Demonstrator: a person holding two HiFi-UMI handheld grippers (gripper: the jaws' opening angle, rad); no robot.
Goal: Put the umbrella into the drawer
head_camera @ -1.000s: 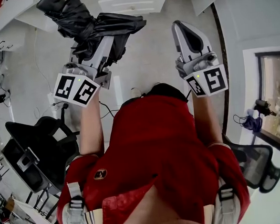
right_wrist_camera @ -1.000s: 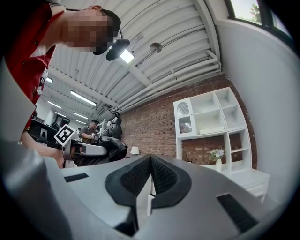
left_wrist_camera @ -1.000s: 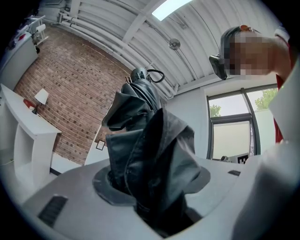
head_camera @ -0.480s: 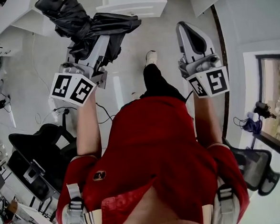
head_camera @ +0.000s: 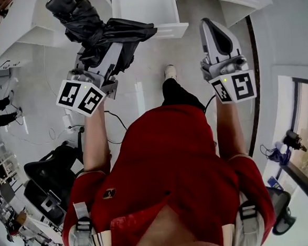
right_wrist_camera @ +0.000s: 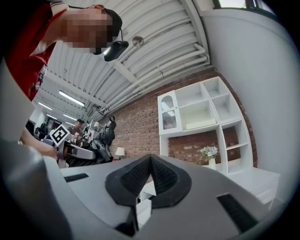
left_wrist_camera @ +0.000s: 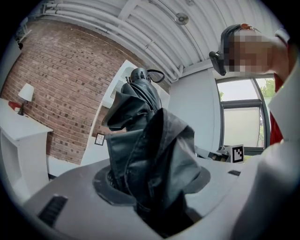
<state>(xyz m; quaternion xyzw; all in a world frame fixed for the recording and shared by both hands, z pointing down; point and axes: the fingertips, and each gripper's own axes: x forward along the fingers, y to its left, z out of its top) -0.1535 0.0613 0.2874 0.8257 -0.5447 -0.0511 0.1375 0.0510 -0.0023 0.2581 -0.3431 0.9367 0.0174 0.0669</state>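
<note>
My left tongs (head_camera: pixel 106 57) clamp the umbrella (head_camera: pixel 92 29), just left of the open drawer (head_camera: pixel 163 30). My right tongs (head_camera: pixel 219 34) are closed and empty. Dropping it in is left.

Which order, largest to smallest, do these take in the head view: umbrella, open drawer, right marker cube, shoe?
1. umbrella, helped by being nearer the camera
2. drawer
3. right marker cube
4. shoe, clearly smallest
</note>
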